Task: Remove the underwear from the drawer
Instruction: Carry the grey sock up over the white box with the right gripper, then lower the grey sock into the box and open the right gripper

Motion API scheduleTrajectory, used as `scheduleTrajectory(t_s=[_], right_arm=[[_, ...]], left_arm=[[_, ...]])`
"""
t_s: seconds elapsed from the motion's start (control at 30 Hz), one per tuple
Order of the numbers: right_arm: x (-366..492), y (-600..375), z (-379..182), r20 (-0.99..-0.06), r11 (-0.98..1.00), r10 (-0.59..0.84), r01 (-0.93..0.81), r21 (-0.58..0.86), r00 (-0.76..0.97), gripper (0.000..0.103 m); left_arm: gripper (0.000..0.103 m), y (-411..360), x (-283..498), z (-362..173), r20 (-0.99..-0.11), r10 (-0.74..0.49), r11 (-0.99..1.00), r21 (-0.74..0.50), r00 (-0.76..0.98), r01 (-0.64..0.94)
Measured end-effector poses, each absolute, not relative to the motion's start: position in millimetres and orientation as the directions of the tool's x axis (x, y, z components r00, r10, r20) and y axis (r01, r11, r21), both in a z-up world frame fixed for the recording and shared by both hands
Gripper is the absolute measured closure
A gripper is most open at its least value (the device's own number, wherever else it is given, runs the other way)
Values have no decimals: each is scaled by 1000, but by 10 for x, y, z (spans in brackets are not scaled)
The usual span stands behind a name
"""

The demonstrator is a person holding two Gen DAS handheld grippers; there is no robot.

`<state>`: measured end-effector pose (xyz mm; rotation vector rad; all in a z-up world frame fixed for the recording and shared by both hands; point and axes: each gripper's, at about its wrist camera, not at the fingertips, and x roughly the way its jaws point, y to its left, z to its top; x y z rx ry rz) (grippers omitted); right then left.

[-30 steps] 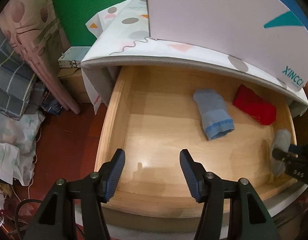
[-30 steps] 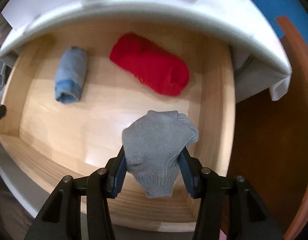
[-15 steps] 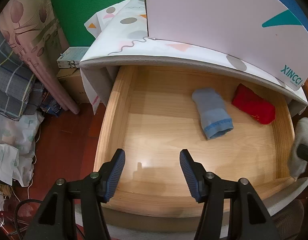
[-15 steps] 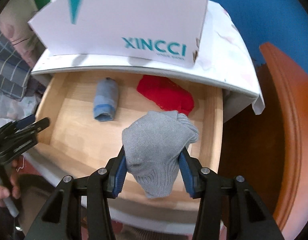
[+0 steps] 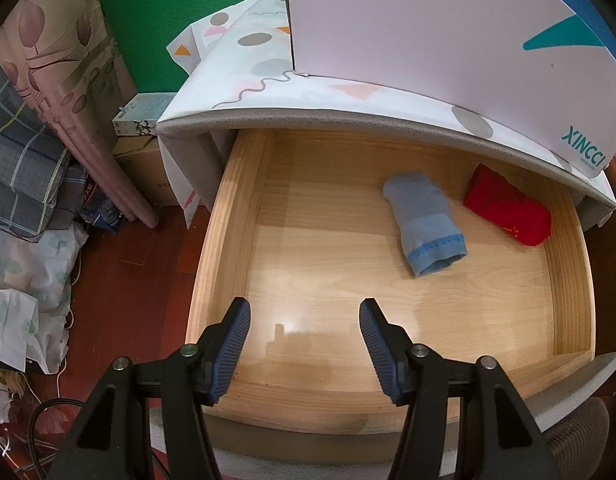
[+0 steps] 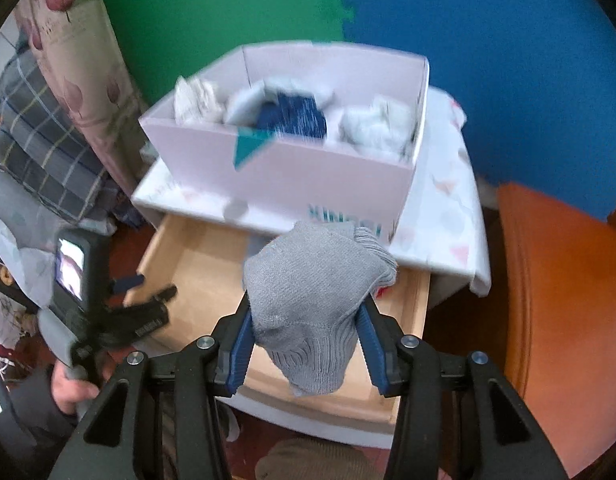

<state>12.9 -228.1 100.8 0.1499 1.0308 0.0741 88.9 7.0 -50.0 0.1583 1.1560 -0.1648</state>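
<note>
Lifted clear of the drawer (image 6: 188,264) since a second ago, the grey underwear (image 6: 308,300) now hangs pinched in the right gripper (image 6: 304,344) before the white box (image 6: 292,168). Its loose, dangling fabric could slip free. Left gripper (image 5: 304,340) hovers wide and empty.

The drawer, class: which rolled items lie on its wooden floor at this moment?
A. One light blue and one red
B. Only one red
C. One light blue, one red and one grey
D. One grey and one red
A: the left wrist view shows only the light blue roll and the red roll in the drawer; the grey roll sits in the right gripper.
</note>
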Motion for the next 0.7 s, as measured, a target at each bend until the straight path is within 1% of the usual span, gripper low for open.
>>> scheduleTrajectory(t_s=[0.2, 0.47, 0.6, 0.7], right_arm=[[444, -2308, 1385, -816, 992, 102, 6, 129, 569, 59], [1021, -2375, 1639, -787, 997, 35, 37, 74, 616, 59], [1328, -2419, 1574, -803, 997, 7, 60, 53, 596, 58], [1531, -2441, 1377, -836, 997, -7, 73, 39, 549, 58]], left_arm=[[45, 79, 894, -495, -919, -53, 977, 33, 391, 210], [45, 90, 894, -486, -918, -54, 978, 30, 393, 206], [45, 94, 893, -493, -919, -56, 978, 28, 391, 205], [45, 98, 896, -493, -919, -56, 978, 28, 391, 205]])
